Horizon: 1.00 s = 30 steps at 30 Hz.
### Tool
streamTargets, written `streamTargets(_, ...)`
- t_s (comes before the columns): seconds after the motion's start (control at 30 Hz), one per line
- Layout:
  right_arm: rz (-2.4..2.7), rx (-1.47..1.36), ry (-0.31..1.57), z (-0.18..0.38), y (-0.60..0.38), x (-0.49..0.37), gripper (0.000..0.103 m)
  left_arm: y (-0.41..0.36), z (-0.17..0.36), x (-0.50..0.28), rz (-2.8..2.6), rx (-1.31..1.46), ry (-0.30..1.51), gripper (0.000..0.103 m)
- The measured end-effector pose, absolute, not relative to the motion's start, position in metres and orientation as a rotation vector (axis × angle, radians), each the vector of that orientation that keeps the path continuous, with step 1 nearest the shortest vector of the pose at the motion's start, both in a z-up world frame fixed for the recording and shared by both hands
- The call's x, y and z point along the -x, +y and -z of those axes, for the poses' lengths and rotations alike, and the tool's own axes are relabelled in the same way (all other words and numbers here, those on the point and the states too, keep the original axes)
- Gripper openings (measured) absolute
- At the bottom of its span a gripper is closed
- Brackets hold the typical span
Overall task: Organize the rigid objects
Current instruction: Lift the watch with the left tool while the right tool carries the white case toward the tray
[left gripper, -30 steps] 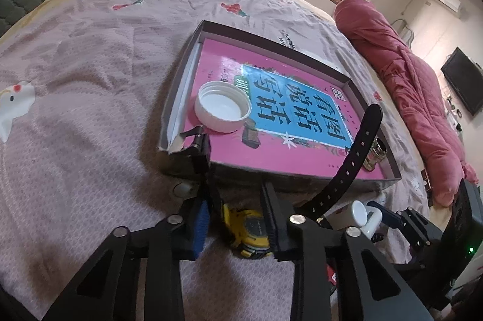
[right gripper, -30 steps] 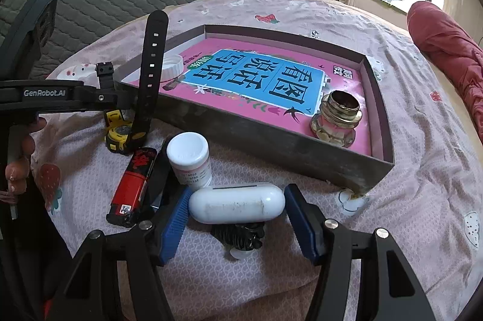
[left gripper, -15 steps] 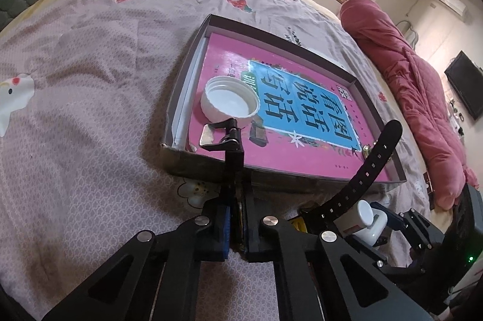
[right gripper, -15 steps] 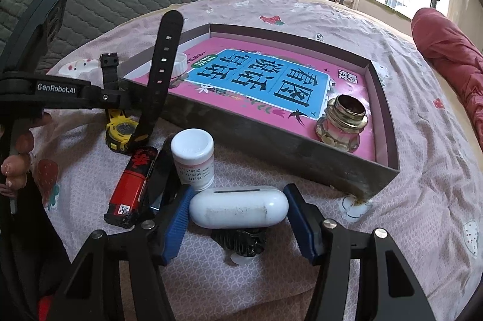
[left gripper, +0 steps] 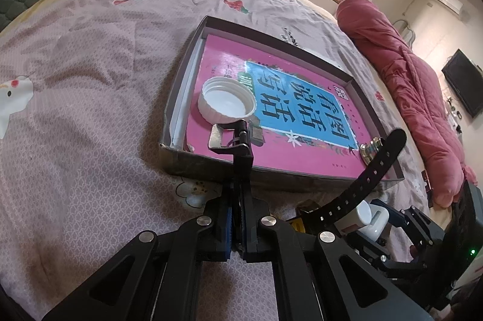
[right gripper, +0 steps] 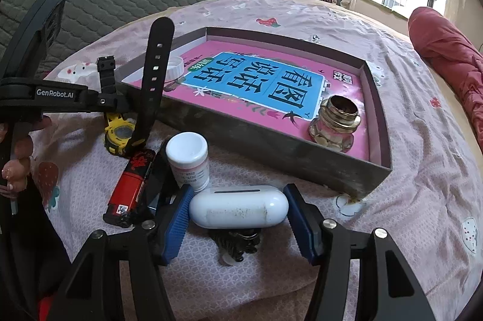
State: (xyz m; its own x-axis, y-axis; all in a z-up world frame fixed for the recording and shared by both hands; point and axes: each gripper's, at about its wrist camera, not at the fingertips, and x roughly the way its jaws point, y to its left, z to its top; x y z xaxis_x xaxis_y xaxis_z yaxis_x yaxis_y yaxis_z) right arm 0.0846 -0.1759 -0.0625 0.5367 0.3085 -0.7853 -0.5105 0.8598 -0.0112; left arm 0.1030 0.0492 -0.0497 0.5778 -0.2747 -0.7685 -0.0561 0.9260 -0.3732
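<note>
- Left tool (left gripper: pixel 238 233): jaws pressed together, pinching the buckle-side strap of the watch (right gripper: pixel 120 133). Yellow watch body hangs just below the tool tips, over the bed (left gripper: pixel 75 109). Buckle end sticks up ahead of the tool; the long holed strap stands up to its right.
- "GenRobot.AI" printed in white on the left tool's side, seen from the right wrist view.
- Red lighter (right gripper: pixel 131 185) lies on the bed, left of the right tool (right gripper: pixel 238 218) and just below the watch. Black characters on it, not readable; small code label at its near end.
- White pill bottle (right gripper: pixel 188 159) upright just ahead of the right tool, touching the lighter's far side. Small print on its label, too small to read.
- Right tool: jaws spread wide, white capsule-shaped case (right gripper: pixel 238 210) lying crosswise between the blue pads. Cannot tell if the pads press on it.
- Dark small object (right gripper: pixel 237 242) under the case, unclear.
- Shallow grey box (right gripper: pixel 271 152) ahead of both tools. Inside: pink book (right gripper: pixel 265 85) with blue panel reading "看图说话", white cap (left gripper: pixel 226 103) open side up near the left end, brass fitting (right gripper: pixel 335 121) near the right end.
</note>
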Motion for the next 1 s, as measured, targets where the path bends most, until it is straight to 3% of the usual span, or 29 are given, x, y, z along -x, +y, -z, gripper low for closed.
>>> streamTargets(1.0, -0.468, 0.139, 0.758, 0.026, -0.196, -0.084, 0.060, 0.055, 0.014, -0.078, 0.144, 0.371, 0.829, 0.003)
